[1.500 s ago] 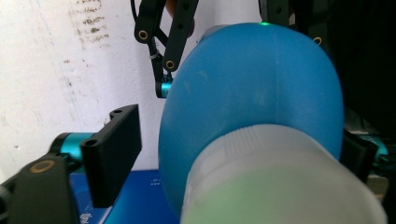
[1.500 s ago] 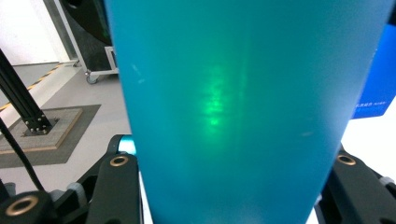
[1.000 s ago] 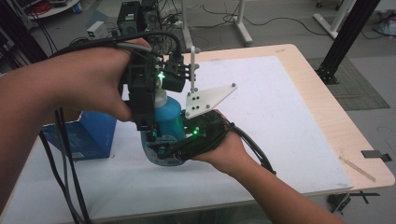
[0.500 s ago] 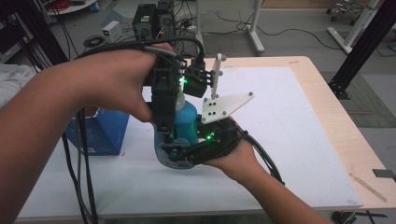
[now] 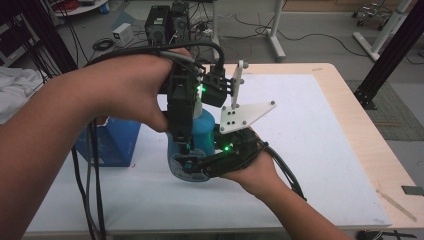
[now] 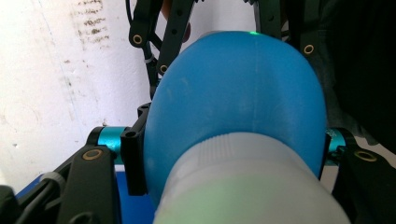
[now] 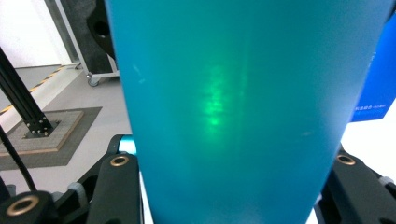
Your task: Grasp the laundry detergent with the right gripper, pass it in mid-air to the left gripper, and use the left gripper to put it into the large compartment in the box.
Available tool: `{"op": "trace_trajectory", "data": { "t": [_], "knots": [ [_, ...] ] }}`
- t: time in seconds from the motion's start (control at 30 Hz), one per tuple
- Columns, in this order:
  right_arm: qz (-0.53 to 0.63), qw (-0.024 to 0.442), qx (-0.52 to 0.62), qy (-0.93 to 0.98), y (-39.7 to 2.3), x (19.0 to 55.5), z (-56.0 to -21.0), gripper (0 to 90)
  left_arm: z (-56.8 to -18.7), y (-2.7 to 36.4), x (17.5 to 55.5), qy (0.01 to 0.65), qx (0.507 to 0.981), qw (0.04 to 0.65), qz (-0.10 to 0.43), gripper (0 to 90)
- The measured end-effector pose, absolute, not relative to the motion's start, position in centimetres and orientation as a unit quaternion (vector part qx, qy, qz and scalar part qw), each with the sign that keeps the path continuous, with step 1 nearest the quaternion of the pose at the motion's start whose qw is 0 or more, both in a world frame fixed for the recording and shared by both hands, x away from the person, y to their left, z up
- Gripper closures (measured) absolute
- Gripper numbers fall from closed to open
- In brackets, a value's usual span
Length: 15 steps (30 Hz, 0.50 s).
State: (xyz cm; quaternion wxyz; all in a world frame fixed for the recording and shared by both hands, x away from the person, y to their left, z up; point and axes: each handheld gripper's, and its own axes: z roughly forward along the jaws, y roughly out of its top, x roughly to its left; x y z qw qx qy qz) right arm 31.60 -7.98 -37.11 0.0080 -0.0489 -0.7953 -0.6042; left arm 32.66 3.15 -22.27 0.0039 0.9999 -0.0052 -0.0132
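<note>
I have the teal bottle standing on the desk. My right gripper clamps its smooth, slippery-looking body low down, and my left gripper, jaws just closed, grips its shoulders below the ribbed grey cap. It looks like stiff, light plastic.

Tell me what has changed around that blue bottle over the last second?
The left gripper, reaching down from above, has just been closing its jaws and now grips the white cap of the blue bottle. The right gripper stayed clamped on the bottle's lower body, and the bottle stayed upright on the white table. The blue box beside it has not moved.
</note>
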Motion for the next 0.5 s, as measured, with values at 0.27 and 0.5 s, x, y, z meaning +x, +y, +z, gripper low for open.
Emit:
{"op": "trace_trajectory", "data": {
  "t": [0.27, 0.5],
  "knots": [
    [-0.604, 0.012, -0.046, -0.796, -8.08, 31.57, -37.05, 44.9, -22.23, 3.11, 32.77, 0.000, 1.000, 0.009, -0.016, 37.7],
    [-0.605, -0.013, -0.047, -0.795, -8.56, 31.50, -36.75, 35.6, -22.00, 3.15, 33.11, 0.018, 1.000, 0.006, -0.013, 37.9]
  ]
}}
